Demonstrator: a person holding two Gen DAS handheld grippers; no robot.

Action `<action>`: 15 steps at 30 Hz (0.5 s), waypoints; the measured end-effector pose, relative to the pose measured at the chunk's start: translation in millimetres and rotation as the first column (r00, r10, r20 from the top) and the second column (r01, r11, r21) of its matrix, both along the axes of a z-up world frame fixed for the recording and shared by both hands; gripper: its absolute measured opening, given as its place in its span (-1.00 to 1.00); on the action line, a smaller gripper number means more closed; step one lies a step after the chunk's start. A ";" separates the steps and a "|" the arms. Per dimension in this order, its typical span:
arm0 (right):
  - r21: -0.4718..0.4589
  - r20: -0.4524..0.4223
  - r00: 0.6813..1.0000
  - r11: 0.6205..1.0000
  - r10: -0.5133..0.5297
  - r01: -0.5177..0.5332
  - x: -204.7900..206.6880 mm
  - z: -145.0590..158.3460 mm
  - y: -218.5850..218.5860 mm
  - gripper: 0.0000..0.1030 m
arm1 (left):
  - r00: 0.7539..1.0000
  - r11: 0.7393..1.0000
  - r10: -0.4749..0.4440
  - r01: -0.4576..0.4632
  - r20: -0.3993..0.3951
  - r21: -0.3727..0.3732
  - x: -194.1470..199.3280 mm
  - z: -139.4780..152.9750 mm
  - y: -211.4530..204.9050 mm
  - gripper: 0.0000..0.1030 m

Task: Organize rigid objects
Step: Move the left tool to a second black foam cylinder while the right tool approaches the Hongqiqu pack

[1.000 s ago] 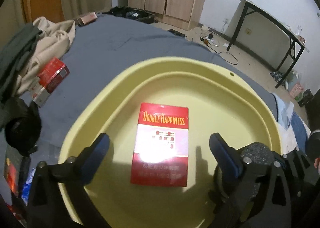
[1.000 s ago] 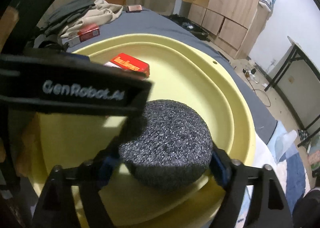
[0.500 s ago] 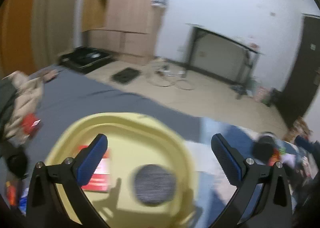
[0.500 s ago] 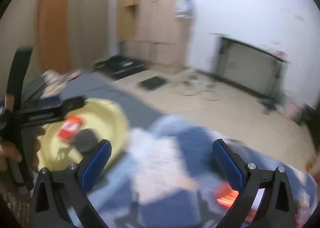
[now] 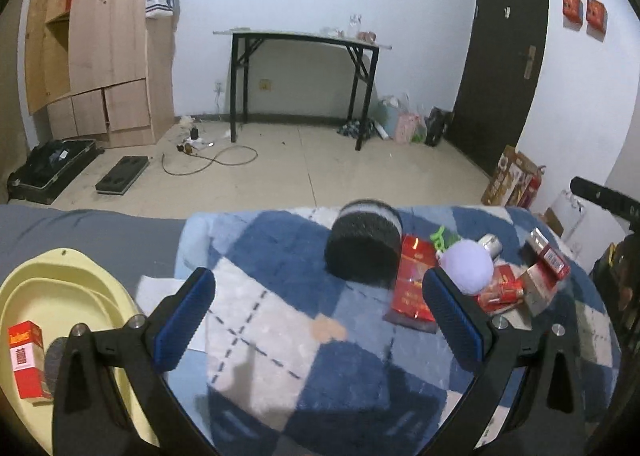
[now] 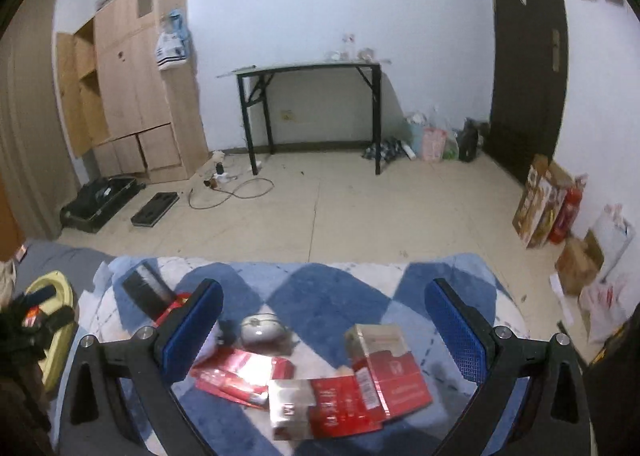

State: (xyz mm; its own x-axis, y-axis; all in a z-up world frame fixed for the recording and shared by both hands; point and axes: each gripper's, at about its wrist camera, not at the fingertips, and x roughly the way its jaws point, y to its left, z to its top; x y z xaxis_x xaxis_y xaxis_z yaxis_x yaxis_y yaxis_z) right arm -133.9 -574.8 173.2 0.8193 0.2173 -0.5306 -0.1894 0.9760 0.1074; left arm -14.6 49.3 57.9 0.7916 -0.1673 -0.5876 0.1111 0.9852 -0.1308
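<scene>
A yellow tray (image 5: 60, 292) at the lower left of the left wrist view holds a red cigarette pack (image 5: 26, 360) and a grey foam disc (image 5: 52, 362). My left gripper (image 5: 320, 316) is open and empty above the blue checked blanket (image 5: 280, 328). Ahead lie a black foam cylinder (image 5: 364, 252), a flat red packet (image 5: 412, 284), a lilac ball (image 5: 470, 266) and red packs (image 5: 546, 256). My right gripper (image 6: 324, 332) is open and empty over red cigarette packs (image 6: 384, 364), a red wrapper (image 6: 236, 374) and a silver mouse-like object (image 6: 262, 330).
The blanket's far edge drops to a tiled floor (image 6: 320, 207). A black-legged table (image 5: 304, 67), a wooden wardrobe (image 5: 100, 47) and a dark door (image 5: 504, 55) stand along the far wall. Boxes (image 6: 540, 199) sit by the right wall.
Both grippers have swung away from the yellow tray to the right, over the blanket. The right gripper let go of the grey foam disc, which now lies in the tray.
</scene>
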 end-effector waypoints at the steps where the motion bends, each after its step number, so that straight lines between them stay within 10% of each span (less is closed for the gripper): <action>1: 0.000 -0.006 1.000 1.000 -0.014 0.014 1.6 -0.4 -5.6 0.99 | 1.000 1.000 0.003 -0.003 -0.004 0.002 0.3 -1.7 -0.4 1.00; 15: 0.031 -0.078 0.997 0.999 -0.013 0.015 43.9 17.7 -50.3 0.99 | 0.999 0.999 0.042 -0.042 -0.006 -0.034 -0.7 -4.3 3.7 1.00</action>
State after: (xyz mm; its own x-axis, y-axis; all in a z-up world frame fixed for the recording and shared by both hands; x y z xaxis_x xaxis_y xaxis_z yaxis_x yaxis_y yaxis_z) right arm -90.0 -625.1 190.9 0.7791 0.2239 -0.5855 -0.1656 0.9744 0.1522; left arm -15.3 53.0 53.6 0.7956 -0.1542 -0.5859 0.0690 0.9838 -0.1652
